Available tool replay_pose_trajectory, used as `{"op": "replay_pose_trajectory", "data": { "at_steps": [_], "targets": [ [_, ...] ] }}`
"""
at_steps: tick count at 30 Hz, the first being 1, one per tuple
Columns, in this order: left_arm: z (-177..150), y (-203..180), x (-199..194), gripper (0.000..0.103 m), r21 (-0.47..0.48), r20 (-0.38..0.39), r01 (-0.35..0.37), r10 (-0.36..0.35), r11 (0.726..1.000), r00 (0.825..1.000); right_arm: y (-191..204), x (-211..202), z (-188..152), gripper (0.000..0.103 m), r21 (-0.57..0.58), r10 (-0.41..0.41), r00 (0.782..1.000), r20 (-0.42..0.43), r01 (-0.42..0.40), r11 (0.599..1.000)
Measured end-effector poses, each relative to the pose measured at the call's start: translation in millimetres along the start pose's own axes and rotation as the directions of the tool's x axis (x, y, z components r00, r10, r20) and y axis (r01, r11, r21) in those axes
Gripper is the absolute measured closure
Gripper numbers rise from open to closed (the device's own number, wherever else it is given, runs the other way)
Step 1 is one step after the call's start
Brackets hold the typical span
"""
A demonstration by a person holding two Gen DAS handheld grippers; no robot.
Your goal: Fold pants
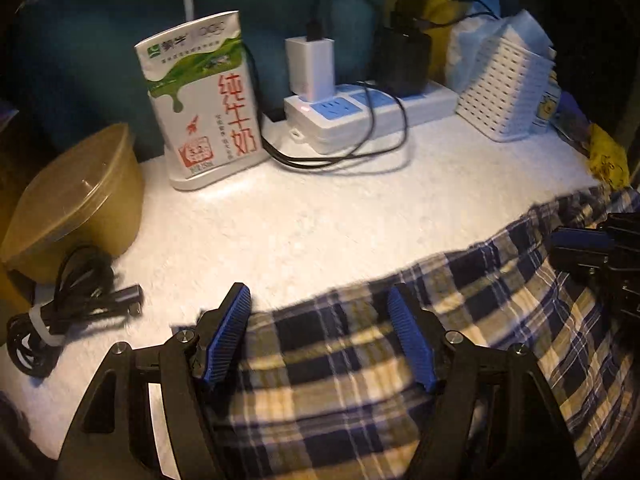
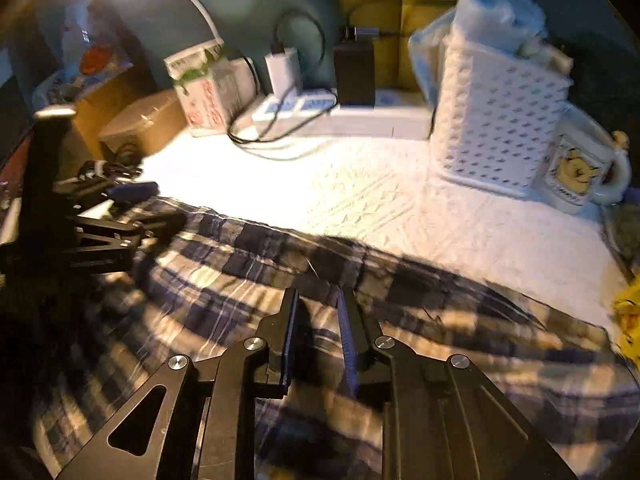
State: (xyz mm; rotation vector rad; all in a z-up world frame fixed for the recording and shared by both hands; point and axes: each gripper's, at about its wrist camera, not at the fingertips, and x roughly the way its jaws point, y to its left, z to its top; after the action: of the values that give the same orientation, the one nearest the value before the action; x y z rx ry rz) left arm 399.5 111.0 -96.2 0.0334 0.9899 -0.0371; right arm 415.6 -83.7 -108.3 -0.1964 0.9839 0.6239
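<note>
The plaid pants [image 1: 460, 320], navy, cream and tan, lie on the white textured tabletop [image 1: 300, 216]. My left gripper [image 1: 320, 312] is open, its blue-padded fingers spread over the pants' far left edge. My right gripper shows at the right of the left wrist view [image 1: 580, 248]. In the right wrist view the pants [image 2: 240, 264] fill the lower half. My right gripper [image 2: 318, 308] hovers over them with a narrow gap between the fingers and no cloth in it. My left gripper [image 2: 132, 196] shows at the left, over the pants' far edge.
A milk carton [image 1: 200, 96], a power strip [image 1: 360, 108] with chargers and cables, a white perforated basket [image 1: 504, 88] and a brown lidded tub [image 1: 76, 200] stand along the back. A bundled black cable [image 1: 68, 304] lies at the left. A Pooh mug [image 2: 580, 168] stands beside the basket.
</note>
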Motion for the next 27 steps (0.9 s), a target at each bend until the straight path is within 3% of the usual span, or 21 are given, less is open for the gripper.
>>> {"op": "replay_pose_trajectory", "data": {
  "at_steps": [7, 11, 17, 20, 22, 24, 27],
  "targets": [
    [5, 21, 0, 0.030, -0.038, 0.009, -0.086, 0.087, 0.996, 0.996, 1, 21, 24, 0.082, 0.026, -0.053, 0.999, -0.002, 0.053, 0.998],
    [5, 33, -24, 0.030, -0.071, 0.053, -0.087, 0.090, 0.994, 0.995, 9, 8, 28, 0.082, 0.028, -0.083, 0.996, 0.040, 0.082, 0.996],
    [-15, 34, -45, 0.030, -0.066, 0.052, -0.015, 0.018, 0.998, 0.998, 37, -3, 29, 0.082, -0.023, 0.032, 0.998, 0.057, -0.031, 0.999],
    [-27, 25, -32, 0.030, 0.003, 0.003, -0.084, 0.084, 0.996, 0.996, 51, 18, 28, 0.082, -0.029, 0.077, 0.997, 0.014, -0.076, 0.997],
    [-31, 28, -24, 0.030, -0.001, -0.009, -0.077, 0.077, 0.997, 0.997, 54, 32, 29, 0.082, -0.001, 0.127, 0.992, 0.000, -0.127, 0.992],
    [-29, 32, -22, 0.029, -0.031, -0.006, -0.066, 0.066, 0.997, 0.998, 58, 34, 33, 0.083, -0.015, 0.106, 0.994, 0.009, -0.106, 0.994],
    [-28, 39, -23, 0.027, -0.069, 0.000, -0.107, 0.107, 0.992, 0.994, 59, 39, 43, 0.087, -0.021, 0.032, 0.999, 0.009, -0.032, 0.999]
  ]
}}
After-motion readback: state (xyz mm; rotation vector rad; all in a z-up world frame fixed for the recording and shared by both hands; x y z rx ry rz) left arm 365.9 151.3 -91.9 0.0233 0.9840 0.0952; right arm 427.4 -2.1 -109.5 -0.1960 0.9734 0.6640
